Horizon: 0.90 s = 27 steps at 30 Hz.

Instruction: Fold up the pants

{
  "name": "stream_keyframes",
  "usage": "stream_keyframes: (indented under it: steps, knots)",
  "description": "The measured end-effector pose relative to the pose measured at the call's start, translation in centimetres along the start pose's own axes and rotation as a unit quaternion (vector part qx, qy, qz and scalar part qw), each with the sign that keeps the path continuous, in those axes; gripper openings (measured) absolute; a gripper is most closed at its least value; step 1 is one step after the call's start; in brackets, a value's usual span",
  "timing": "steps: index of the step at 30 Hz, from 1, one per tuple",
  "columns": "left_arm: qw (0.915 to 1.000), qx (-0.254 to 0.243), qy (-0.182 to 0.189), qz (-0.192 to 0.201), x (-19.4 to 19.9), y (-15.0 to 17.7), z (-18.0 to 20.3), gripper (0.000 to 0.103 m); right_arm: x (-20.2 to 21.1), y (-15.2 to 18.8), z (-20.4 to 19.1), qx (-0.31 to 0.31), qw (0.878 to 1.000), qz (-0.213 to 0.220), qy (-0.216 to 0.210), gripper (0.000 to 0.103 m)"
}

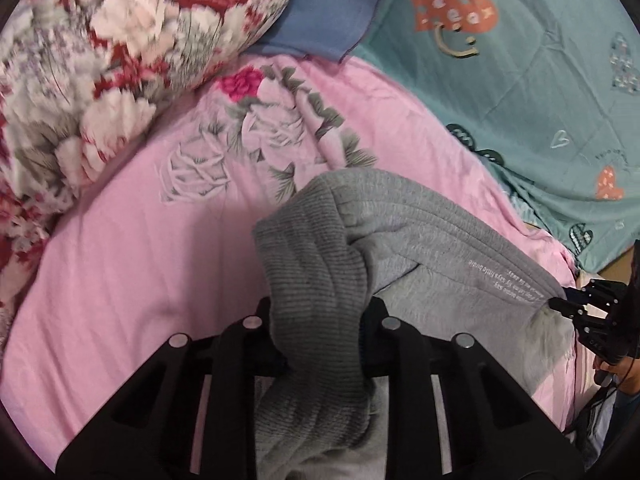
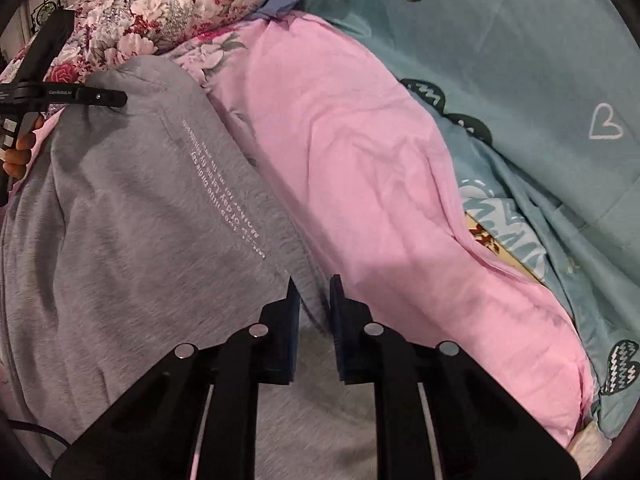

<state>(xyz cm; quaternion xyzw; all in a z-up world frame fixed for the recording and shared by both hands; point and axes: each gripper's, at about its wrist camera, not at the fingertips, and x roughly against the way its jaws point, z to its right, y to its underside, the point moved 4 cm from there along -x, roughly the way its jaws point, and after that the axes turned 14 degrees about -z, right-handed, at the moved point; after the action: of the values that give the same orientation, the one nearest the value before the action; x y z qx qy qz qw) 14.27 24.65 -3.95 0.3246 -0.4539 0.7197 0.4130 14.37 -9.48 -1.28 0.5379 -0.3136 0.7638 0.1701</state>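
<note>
Grey sweatpants [image 1: 432, 248] with small white lettering lie on a pink bedsheet [image 1: 132, 240]. My left gripper [image 1: 320, 320] is shut on the ribbed grey waistband, which bunches thickly between its fingers. It also shows at the far left of the right wrist view [image 2: 116, 98], at the pants' far corner. My right gripper [image 2: 314, 292] is shut on the near edge of the pants [image 2: 132, 240], with the cloth pinched between its pads. It shows at the right edge of the left wrist view [image 1: 560, 302], gripping the cloth.
A floral red and white quilt [image 1: 100, 60] is heaped at the back left. A blue pillow [image 1: 332, 8] lies behind the sheet. A teal quilt [image 1: 540, 80] with hearts covers the right side. The person's hand [image 2: 18, 156] shows at the left edge.
</note>
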Motion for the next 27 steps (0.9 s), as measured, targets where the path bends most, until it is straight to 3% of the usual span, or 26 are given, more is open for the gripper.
stream_keyframes:
  steps: [5,8,10,11,12,15,18,20,21,23,25,27]
  knots:
    - [0.9948,-0.091,-0.007,0.045,5.8,3.3,1.7,0.023,7.7,4.9,-4.6,-0.005,0.997,0.063,0.034,0.012]
    - [0.9825,-0.169,-0.03,0.073,8.9,7.1,1.9,0.025,11.5,8.7,-9.6,0.002,0.993,0.106,0.046,0.007]
    - [0.9717,-0.209,-0.079,0.077,9.3,10.0,1.2,0.043,13.0,11.5,-13.1,0.012,0.989,0.124,0.077,0.006]
    - [0.9671,-0.219,-0.108,0.07,8.9,11.2,0.5,0.057,13.1,12.8,-15.3,0.022,0.989,0.13,0.068,0.006]
    - [0.9639,-0.222,-0.137,0.054,8.2,12.5,-0.7,0.062,12.5,14.0,-17.1,0.023,0.99,0.128,0.049,0.006]
    - [0.9724,-0.182,-0.146,-0.011,6.9,15.4,-5.2,0.062,8.8,16.5,-21.9,0.04,0.994,0.101,0.019,0.006]
    - [0.9879,-0.117,-0.094,-0.037,7.8,17.6,-8.7,0.062,6.0,17.7,-23.7,0.027,0.997,0.07,-0.036,0.006]
    - [0.9944,-0.087,-0.052,-0.03,9.0,18.2,-9.4,0.064,5.8,17.9,-24.0,0.031,0.997,0.066,-0.04,0.007]
    - [0.9968,-0.074,-0.021,-0.021,9.8,18.2,-9.2,0.068,6.4,17.5,-23.8,0.03,0.996,0.079,-0.03,0.013]
    - [0.9979,-0.057,0.03,-0.002,10.9,17.7,-8.0,0.077,8.1,16.4,-22.6,0.027,0.992,0.124,-0.004,0.076]
    - [0.9957,-0.046,0.081,0.004,11.3,16.8,-6.1,0.078,9.1,15.4,-21.2,0.026,0.986,0.161,0.033,0.085]
    - [0.9928,-0.041,0.113,-0.002,10.8,16.0,-3.7,0.081,8.3,14.2,-19.1,0.011,0.987,0.152,0.046,0.085]
